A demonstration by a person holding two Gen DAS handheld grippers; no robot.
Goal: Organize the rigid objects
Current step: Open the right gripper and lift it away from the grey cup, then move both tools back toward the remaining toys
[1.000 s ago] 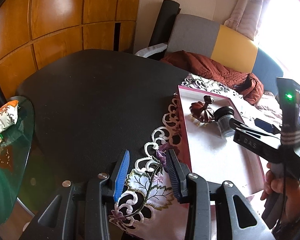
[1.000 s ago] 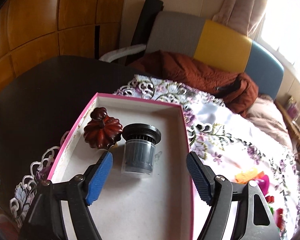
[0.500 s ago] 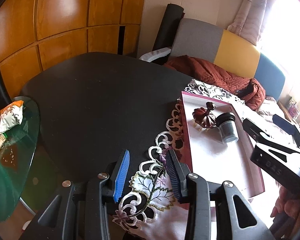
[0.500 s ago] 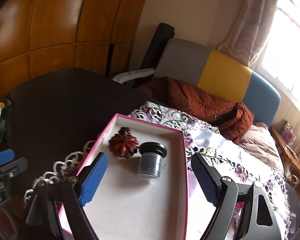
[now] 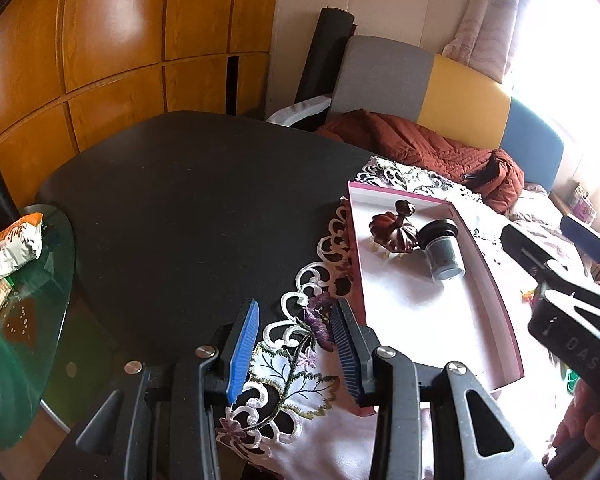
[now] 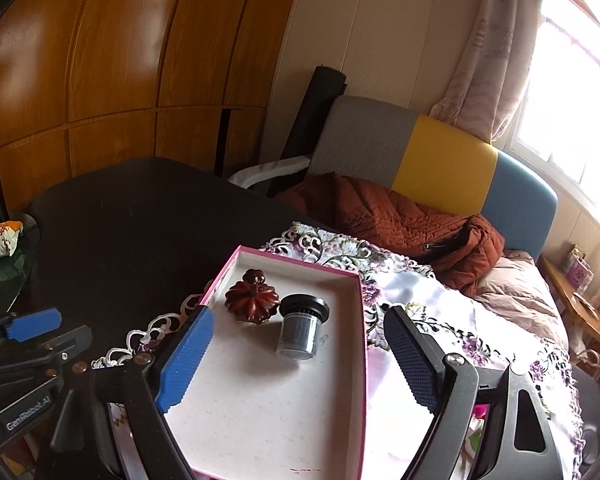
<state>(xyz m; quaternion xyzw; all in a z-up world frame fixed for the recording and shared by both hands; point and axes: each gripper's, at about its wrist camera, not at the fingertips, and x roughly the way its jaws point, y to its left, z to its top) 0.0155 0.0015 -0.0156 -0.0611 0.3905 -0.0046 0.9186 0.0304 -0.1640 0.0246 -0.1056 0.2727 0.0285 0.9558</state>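
left gripper (image 5: 294, 346): jaws at a narrow gap with nothing between them, just hanging over the lacy edge of the embroidered tablecloth (image 5: 296, 364). The pink-rimmed box (image 5: 500, 312) sits off past its right jaw.

pumpkin ornament (image 6: 253, 300): dark red, glossy, ribbed, with a knobby stem on top. It's inside the box, ahead of the right gripper's left jaw. Looks like ceramic or lacquered wood to me, so stiff, probably slick and chippable. I'd pinch across the ribbed body rather than trust the stem.

capped jar (image 6: 302, 330): small grey cylinder with a wider black ridged cap, standing tilted and touching the pumpkin's right side, ahead of the gap between the jaws. Reads as light hard plastic. The ridged cap should give the pads the best bite; the smooth body may slip.

right gripper (image 6: 296, 364): jaws wide and empty; they've just been opening further, and both pieces sit beyond the tips, not between the pads.

count: one pumpkin, one jar, one box. There are bright bits past the right jaw, low down, that could be more stuff to sort, but they're too hidden to count.

progress guess: two things already boxed, so probably mid-task.
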